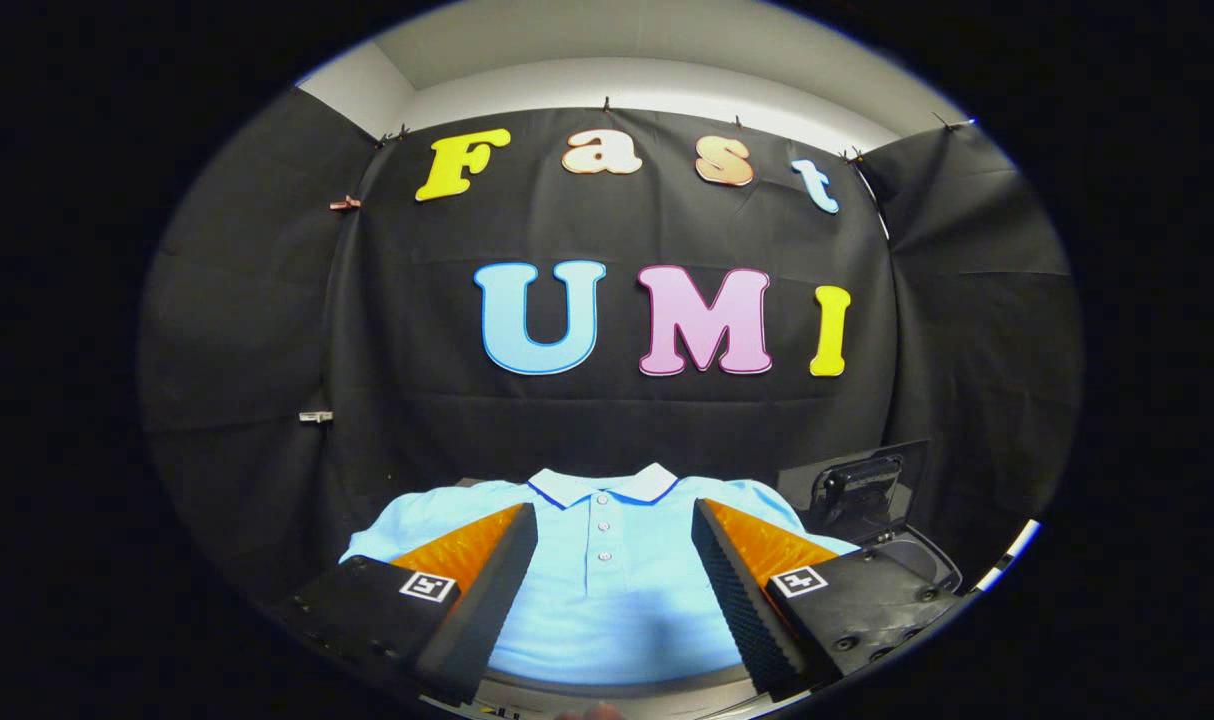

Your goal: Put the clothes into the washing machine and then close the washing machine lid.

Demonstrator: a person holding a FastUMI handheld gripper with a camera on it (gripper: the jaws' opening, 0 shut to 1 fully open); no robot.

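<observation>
The jaws of the gripper (615, 560) stand released over the shirt (607, 600); lower them onto the placket, gather enough cloth, then clench firmly before lifting toward the washing machine (867, 500), far right.

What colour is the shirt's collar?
White with a blue edge, on the light blue shirt; collar, gripper view.

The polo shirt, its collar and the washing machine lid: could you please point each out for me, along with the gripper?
polo shirt (607, 610), gripper view, on the chest, between the fingers.
collar (567, 488), gripper view, on its white left flap.
washing machine lid (855, 482), gripper view, on the raised dark panel.
gripper (612, 520), gripper view, midway between the open fingers.
</observation>
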